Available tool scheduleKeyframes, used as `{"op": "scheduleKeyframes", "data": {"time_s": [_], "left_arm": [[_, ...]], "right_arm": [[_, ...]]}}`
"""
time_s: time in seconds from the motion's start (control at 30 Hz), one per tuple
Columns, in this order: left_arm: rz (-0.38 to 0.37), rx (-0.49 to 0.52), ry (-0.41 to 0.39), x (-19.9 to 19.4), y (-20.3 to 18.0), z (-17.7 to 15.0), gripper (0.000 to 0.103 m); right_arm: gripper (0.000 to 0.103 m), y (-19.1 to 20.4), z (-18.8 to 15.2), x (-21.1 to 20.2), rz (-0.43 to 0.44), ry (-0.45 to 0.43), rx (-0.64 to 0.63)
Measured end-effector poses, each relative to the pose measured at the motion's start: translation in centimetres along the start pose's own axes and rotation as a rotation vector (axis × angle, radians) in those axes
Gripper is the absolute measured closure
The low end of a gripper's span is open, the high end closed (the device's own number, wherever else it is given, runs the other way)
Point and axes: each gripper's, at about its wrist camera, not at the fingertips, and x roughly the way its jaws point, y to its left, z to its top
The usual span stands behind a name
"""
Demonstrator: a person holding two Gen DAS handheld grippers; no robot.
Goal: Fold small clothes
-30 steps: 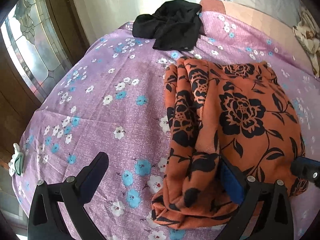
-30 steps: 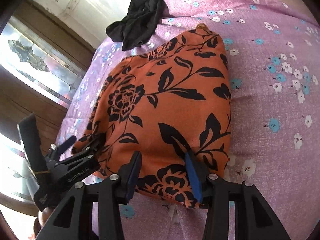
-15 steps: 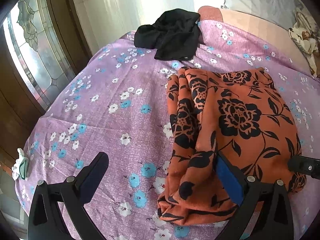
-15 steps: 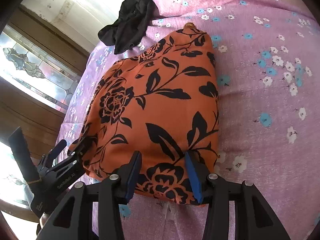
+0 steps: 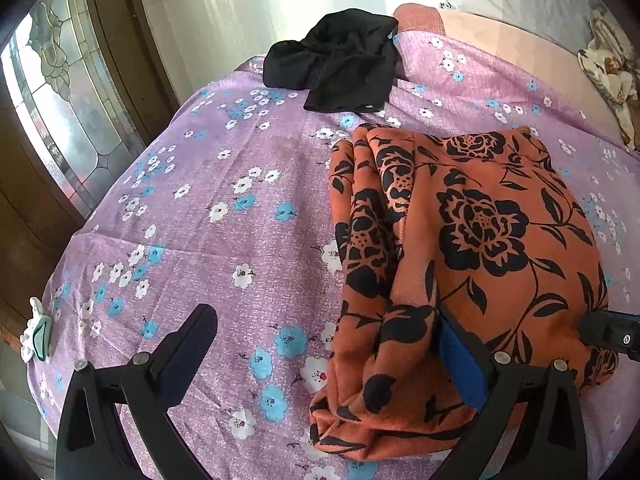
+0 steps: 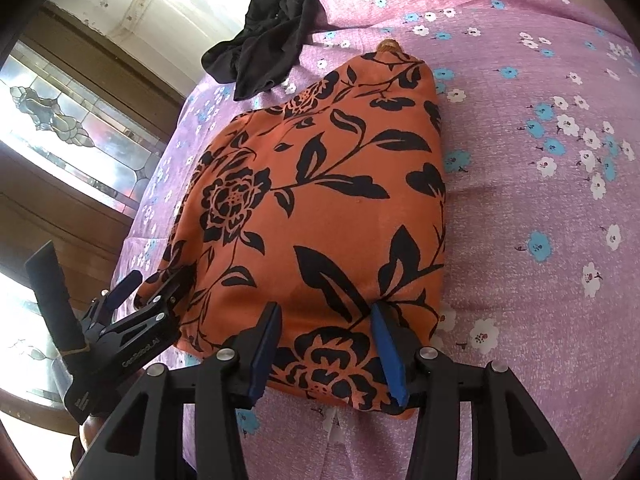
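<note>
An orange garment with black flowers [image 5: 480,240] [image 6: 320,184] lies folded on the purple floral bedsheet [image 5: 224,240]. My left gripper [image 5: 324,316] stands wide open at the garment's near left corner. Its blue-padded right finger [image 5: 460,364] is tucked against the cloth and its left finger rests over bare sheet. In the right wrist view the left gripper [image 6: 132,312] touches that same corner. My right gripper [image 6: 326,310] stands open astride the garment's near edge, the cloth lying flat between its blue pads [image 6: 386,352]. The right gripper's tip [image 5: 608,332] shows in the left wrist view.
A crumpled black garment [image 5: 340,64] [image 6: 272,36] lies at the far end of the bed. A leaded-glass window in a wooden frame [image 5: 60,120] runs along the left, beyond the bed's edge. A patterned cloth [image 5: 612,68] sits far right.
Hardly anything. Both wrist views have drifted slightly, and the two grippers stay at the orange garment's near edge with their jaws as before.
</note>
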Motion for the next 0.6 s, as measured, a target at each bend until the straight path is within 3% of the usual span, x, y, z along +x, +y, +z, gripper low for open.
{"op": "scheduleKeyframes", "data": {"time_s": [0.6], "left_arm": [[0.015,0.012,-0.022,-0.27,-0.06,0.16,0.000]], "right_arm": [[0.052,-0.05,-0.29,-0.92,0.031,-0.015,-0.052]]}}
